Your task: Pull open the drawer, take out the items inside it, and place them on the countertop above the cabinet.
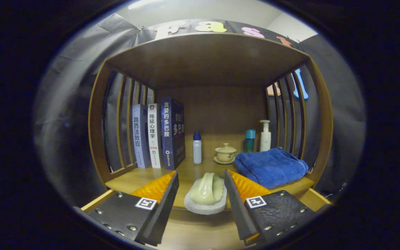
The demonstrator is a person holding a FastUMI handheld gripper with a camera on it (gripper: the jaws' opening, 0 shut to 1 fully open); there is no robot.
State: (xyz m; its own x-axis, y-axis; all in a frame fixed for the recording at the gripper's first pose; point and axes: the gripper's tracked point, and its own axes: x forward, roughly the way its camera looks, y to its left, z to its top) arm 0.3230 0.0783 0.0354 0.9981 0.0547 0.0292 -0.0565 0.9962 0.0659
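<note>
A scrub brush with a pale green handle on a white pad point(207, 194) lies at the front edge of the cabinet's countertop point(144, 178), its pad slightly over the edge. My gripper point(201, 171) is open, and its orange-and-black fingers point(158, 189) stand on either side of the brush with narrow gaps, not pressing on it. Below the fingers the pulled-out drawer point(193, 232) shows its bare wooden bottom and its side rails.
On the countertop stand three upright books point(158, 137) at the left, a small white bottle with a blue cap point(197, 147), a lidded tea cup on a saucer point(225, 153), a teal bottle point(250, 140), a white pump bottle point(265, 136) and a folded blue towel point(271, 166). A slatted wooden hutch encloses the shelf.
</note>
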